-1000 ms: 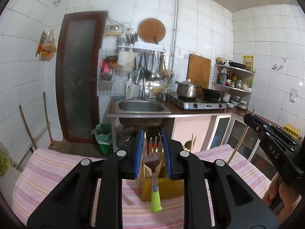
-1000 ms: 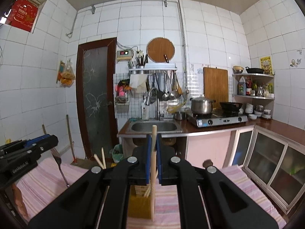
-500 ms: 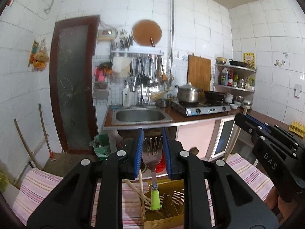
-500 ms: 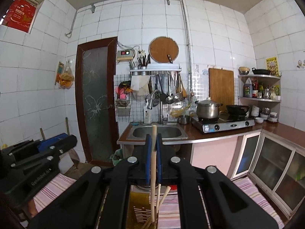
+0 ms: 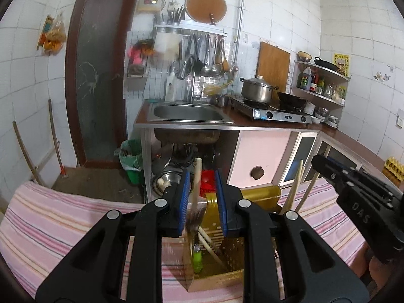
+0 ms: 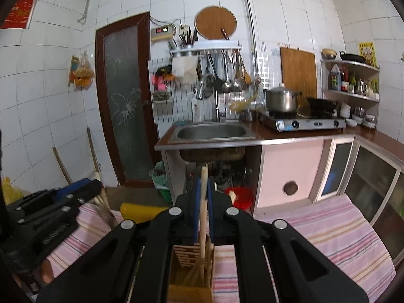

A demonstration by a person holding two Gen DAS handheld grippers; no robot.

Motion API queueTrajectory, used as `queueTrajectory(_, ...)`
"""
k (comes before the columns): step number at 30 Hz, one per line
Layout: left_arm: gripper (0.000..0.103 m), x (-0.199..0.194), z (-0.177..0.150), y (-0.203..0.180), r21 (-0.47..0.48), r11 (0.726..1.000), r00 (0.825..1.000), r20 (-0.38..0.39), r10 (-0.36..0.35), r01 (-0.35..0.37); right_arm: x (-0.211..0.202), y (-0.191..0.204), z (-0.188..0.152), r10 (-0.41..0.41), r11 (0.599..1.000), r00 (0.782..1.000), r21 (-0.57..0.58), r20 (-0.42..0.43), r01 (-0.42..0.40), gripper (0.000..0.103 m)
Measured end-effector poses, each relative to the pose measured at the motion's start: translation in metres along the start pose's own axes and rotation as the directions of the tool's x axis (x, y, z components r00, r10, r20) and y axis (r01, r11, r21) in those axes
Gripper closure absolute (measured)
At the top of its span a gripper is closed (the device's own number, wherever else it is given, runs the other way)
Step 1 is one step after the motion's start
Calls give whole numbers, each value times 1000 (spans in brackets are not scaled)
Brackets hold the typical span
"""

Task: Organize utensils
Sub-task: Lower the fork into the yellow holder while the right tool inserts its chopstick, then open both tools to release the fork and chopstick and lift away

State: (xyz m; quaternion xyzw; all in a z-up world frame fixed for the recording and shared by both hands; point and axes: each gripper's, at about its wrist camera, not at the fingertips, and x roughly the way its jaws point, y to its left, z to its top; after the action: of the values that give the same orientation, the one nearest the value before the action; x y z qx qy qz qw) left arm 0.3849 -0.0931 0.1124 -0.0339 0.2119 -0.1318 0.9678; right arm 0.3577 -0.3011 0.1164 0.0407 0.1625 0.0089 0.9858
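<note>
The left hand-held gripper (image 5: pixel 202 199) has its two blue pads apart, and nothing is pinched between them; a pale stick stands in the gap but the pads do not press it. Right under it is the yellow holder box (image 5: pixel 214 267), which sits on the counter (image 5: pixel 63 227) with its pink striped cloth; inside the box lies the fork with the green handle (image 5: pixel 197 257), handle down near the box's left wall; wooden chopsticks (image 5: pixel 208 240) lean across the inside next to it; two more sticks (image 5: pixel 294 189) poke up past the box on its right side.

The right hand-held gripper (image 6: pixel 202 202) is closed tight on one wooden chopstick (image 6: pixel 203 217); the stick stands straight up, its top is above the blue pads and its low end goes down into the holder box (image 6: pixel 192 265) among the other sticks there. The left tool shows at the left edge of the right wrist view, near the box.

Behind the counter is the metal sink (image 6: pixel 210 132); to its right a silver pot (image 6: pixel 281 99) sits on the gas stove (image 6: pixel 310 123); ladles and spoons hang on a rack above the sink; a brown door (image 6: pixel 126 96) is on the left; a red bucket (image 6: pixel 240 197) is on the floor under the sink.
</note>
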Motion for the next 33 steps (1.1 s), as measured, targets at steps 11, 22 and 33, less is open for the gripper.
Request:
queueTrajectory(11,5,-99,15,25,-52,999,998,60,17,-14,-67,-30,12,-140,990,990,-33,-26,139,28)
queueTrajectory(22,5,-156,-40,44,-68,997,999,-21,41,-42,-150,-37,-36,-202,978,979,-62,-42,199,14)
queueTrajectory(33,5,-171,-131,58,-88,993,989,-131,68,-80,-167,-31,-126,-204,979,963,-66,-178,195,14)
